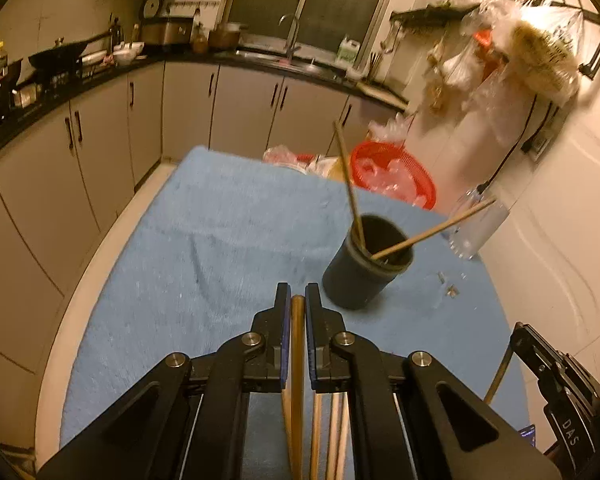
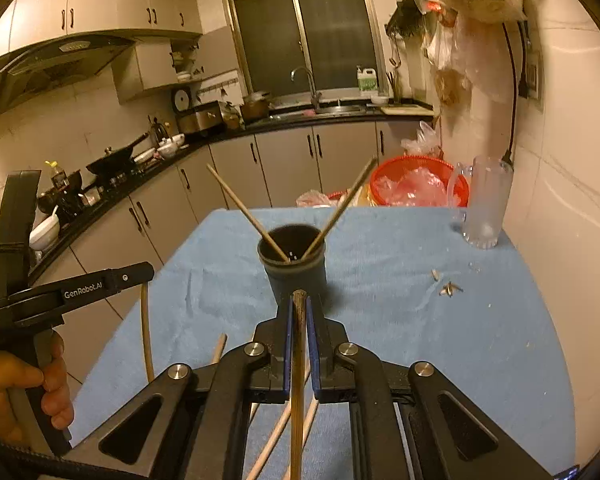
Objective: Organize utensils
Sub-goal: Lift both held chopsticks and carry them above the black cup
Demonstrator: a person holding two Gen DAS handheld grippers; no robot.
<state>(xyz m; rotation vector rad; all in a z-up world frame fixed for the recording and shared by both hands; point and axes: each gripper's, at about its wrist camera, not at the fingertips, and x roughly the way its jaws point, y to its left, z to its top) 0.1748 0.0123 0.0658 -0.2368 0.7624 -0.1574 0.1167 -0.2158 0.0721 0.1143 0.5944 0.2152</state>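
A dark round holder cup (image 1: pixel 366 264) stands on the blue cloth (image 1: pixel 204 240), with two wooden chopsticks (image 1: pixel 350 184) leaning out of it. My left gripper (image 1: pixel 298 300) is shut on a chopstick (image 1: pixel 297 360), just left of and in front of the cup. My right gripper (image 2: pixel 299 304) is shut on another chopstick (image 2: pixel 298 360), right in front of the cup (image 2: pixel 294 264). Several loose chopsticks (image 2: pixel 276 436) lie on the cloth under the grippers. The left gripper's body (image 2: pixel 68 292) shows at the left of the right wrist view.
A clear glass mug (image 2: pixel 486 204) stands at the table's far right by the wall. A red basket (image 2: pixel 416 184) with plastic bags sits at the far edge. Small scraps (image 2: pixel 448 288) lie on the cloth (image 2: pixel 420 340). Kitchen counters run behind and left.
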